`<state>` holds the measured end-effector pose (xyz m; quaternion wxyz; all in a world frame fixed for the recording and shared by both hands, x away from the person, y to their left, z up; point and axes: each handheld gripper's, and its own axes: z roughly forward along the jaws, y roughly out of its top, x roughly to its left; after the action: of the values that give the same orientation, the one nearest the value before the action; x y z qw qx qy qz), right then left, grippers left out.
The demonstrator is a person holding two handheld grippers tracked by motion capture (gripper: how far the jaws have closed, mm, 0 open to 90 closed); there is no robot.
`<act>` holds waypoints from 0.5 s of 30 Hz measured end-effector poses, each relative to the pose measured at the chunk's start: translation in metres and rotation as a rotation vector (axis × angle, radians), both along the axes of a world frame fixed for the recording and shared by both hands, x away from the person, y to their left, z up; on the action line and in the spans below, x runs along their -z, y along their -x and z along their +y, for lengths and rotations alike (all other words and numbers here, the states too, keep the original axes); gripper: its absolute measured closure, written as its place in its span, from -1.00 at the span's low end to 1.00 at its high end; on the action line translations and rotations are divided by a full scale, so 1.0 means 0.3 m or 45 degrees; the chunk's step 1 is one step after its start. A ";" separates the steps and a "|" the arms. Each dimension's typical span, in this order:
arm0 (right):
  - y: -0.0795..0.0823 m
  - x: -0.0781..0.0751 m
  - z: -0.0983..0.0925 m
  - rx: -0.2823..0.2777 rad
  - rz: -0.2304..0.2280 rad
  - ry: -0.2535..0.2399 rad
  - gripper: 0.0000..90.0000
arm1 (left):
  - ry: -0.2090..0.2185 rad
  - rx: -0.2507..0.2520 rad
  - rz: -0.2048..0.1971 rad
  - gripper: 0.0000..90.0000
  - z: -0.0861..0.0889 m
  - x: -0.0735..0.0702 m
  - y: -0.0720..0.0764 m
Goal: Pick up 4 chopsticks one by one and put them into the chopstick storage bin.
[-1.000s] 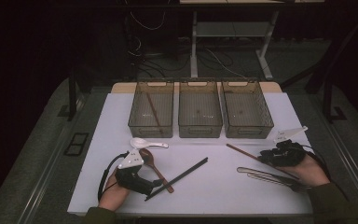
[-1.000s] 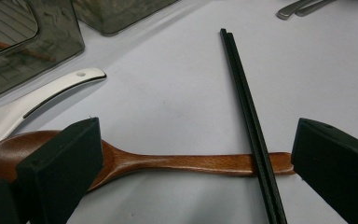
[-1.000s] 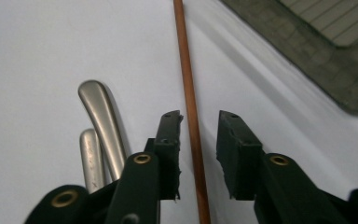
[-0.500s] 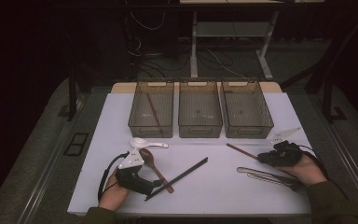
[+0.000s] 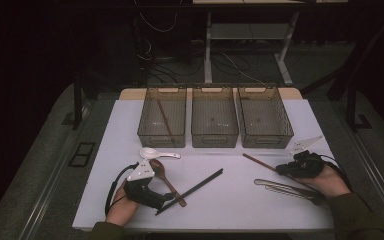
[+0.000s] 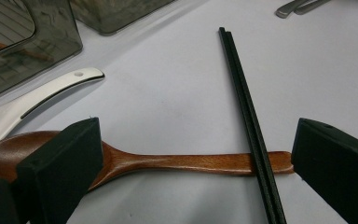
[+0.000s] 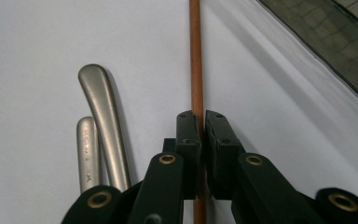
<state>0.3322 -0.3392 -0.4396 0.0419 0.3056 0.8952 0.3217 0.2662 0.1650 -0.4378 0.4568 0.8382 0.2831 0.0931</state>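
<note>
Right gripper [image 7: 199, 126]: jaws have just been closing, now clamped on the brown chopstick [image 7: 196, 56], which lies on the white table [image 5: 230, 210] in front of the right bin [image 5: 264, 122].
Left gripper [image 6: 196, 154]: jaws wide apart, straddling the wooden spoon [image 6: 168, 162] in front of the left bin [image 5: 163, 122].
Black chopsticks [image 6: 247, 116]: crossing the spoon's handle.
White spoon [image 5: 157, 153]: just beyond the wooden spoon.
Metal handles [image 7: 100, 126]: just beside the brown chopstick.

Three clear bins [image 5: 215, 122] stand in a row. One white spoon [image 5: 159, 153], one wooden spoon [image 5: 166, 180], one pair of black chopsticks [image 5: 190, 191], two brown sticks [image 5: 260, 164] and two metal handles [image 5: 280, 187].
</note>
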 end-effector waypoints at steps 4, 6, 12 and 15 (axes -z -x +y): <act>0.001 -0.012 -0.008 0.004 -0.008 -0.021 0.88 | -0.001 0.001 0.000 -0.97 0.000 0.000 0.000; 0.003 -0.020 -0.011 0.011 -0.008 -0.027 0.88 | 0.000 0.000 0.000 -0.97 0.000 0.000 0.000; 0.006 -0.035 -0.018 0.014 -0.022 -0.053 0.88 | -0.002 0.002 0.000 -0.97 0.000 0.000 0.000; 0.007 -0.042 -0.021 0.013 -0.031 -0.068 0.88 | -0.003 0.002 0.000 -0.97 0.000 0.000 0.000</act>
<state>0.3302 -0.3455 -0.4270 0.0463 0.3073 0.8842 0.3488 0.2662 0.1649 -0.4378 0.4560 0.8389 0.2823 0.0929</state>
